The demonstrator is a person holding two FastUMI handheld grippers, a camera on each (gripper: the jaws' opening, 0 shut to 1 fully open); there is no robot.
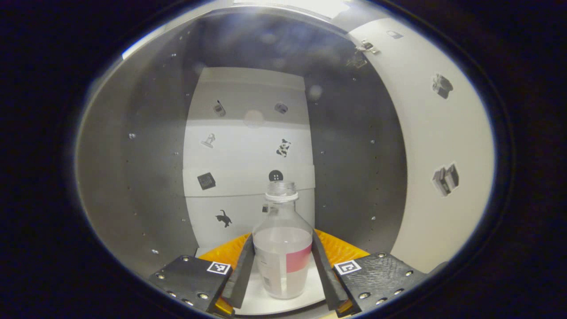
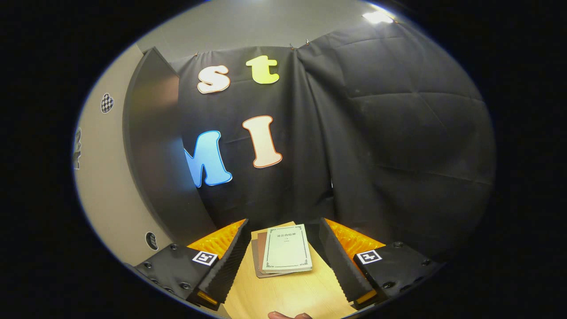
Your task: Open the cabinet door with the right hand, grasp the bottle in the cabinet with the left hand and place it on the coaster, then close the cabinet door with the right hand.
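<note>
A: Left gripper view, what do you see?
B: My left gripper is inside the open cabinet; its fingers flank the clear bottle, which stands upright on the white shelf; whether they press on it, I cannot tell.
A: Right gripper view?
B: My right gripper is spread apart, holding nothing; books lie on the wooden tabletop; cabinet door open at left.

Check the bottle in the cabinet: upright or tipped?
Upright. The bottle stands on the cabinet floor, neck straight up, between the left tongs, whose fingers flank its sides.
</note>
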